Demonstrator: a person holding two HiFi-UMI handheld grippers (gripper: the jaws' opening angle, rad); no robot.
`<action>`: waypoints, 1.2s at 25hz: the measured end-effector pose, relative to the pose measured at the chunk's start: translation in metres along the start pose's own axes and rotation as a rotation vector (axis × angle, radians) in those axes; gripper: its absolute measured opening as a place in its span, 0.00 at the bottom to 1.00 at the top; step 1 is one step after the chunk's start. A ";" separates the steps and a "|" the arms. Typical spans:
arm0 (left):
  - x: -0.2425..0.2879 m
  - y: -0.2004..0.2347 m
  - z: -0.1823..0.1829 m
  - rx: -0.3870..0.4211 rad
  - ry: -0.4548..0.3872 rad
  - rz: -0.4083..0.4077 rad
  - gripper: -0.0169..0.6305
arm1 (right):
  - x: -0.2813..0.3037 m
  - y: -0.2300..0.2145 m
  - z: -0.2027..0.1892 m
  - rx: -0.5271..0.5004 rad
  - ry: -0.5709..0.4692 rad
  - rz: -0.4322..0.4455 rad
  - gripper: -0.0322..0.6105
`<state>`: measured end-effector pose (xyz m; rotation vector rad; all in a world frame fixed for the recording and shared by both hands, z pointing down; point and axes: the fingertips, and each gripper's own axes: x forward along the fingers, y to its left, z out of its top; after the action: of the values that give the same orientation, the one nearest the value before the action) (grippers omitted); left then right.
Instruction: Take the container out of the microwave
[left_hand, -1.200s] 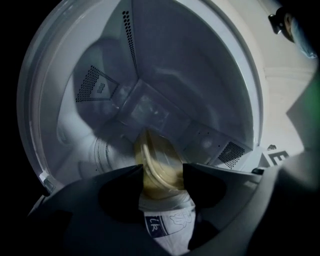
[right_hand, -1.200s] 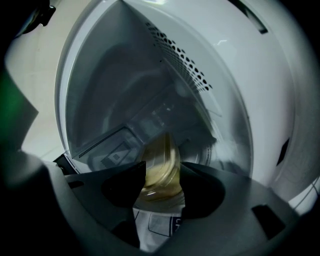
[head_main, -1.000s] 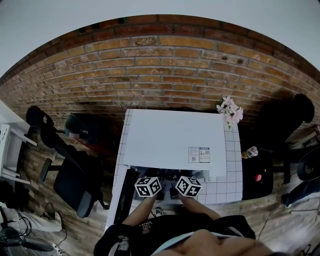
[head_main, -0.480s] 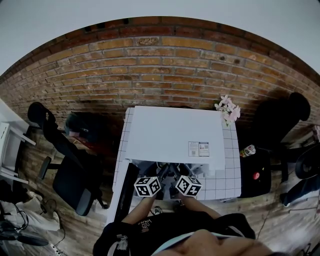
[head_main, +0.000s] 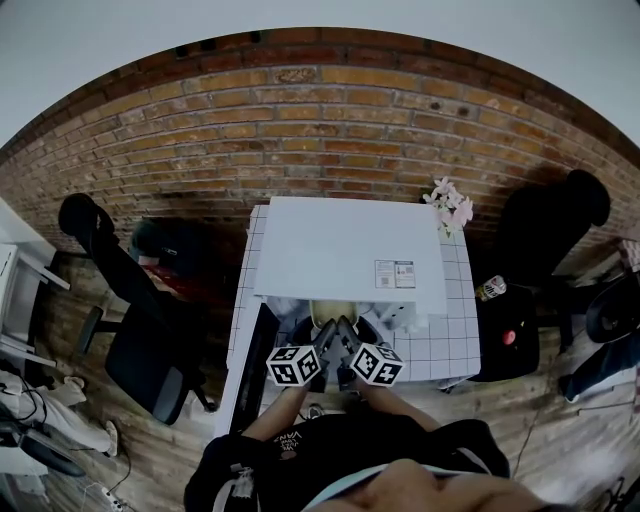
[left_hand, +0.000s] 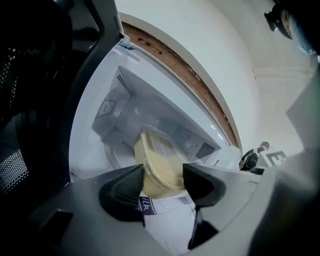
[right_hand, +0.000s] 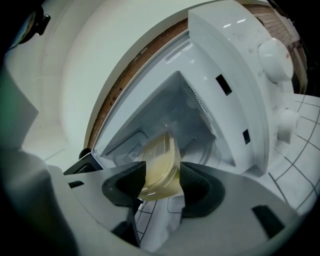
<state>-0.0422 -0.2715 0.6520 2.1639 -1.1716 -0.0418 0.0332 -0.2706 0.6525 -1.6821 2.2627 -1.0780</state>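
A clear lidded container (head_main: 330, 312) of pale yellow food hangs just outside the mouth of the white microwave (head_main: 345, 250), whose door (head_main: 255, 370) stands open to the left. My left gripper (head_main: 320, 338) and right gripper (head_main: 349, 338) each clamp one side of it. In the left gripper view the container (left_hand: 158, 166) sits tilted between the jaws of the left gripper (left_hand: 162, 182), with the lit microwave cavity (left_hand: 120, 125) behind it. In the right gripper view the container (right_hand: 161, 167) is pinched by the right gripper (right_hand: 162, 184) in front of the cavity (right_hand: 182, 112).
The microwave stands on a white tiled table (head_main: 452, 345) against a brick wall. Pink flowers (head_main: 450, 208) and a small bottle (head_main: 489, 290) are at its right. Black chairs (head_main: 135, 335) flank the table. Two control knobs (right_hand: 274, 54) show on the microwave front.
Both grippers have drawn back towards me with the container, which now shows outside the microwave opening. The head view has shifted slightly.
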 end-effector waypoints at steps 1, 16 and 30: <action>-0.003 -0.001 -0.001 0.002 -0.001 -0.002 0.42 | -0.003 0.001 -0.002 0.001 -0.002 -0.001 0.37; -0.049 -0.013 -0.022 0.025 0.002 -0.035 0.42 | -0.046 0.018 -0.029 0.010 -0.044 -0.012 0.37; -0.077 -0.020 -0.034 0.047 0.029 -0.100 0.42 | -0.074 0.031 -0.047 0.038 -0.105 -0.059 0.37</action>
<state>-0.0625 -0.1882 0.6459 2.2556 -1.0571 -0.0263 0.0135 -0.1799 0.6461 -1.7571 2.1291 -1.0121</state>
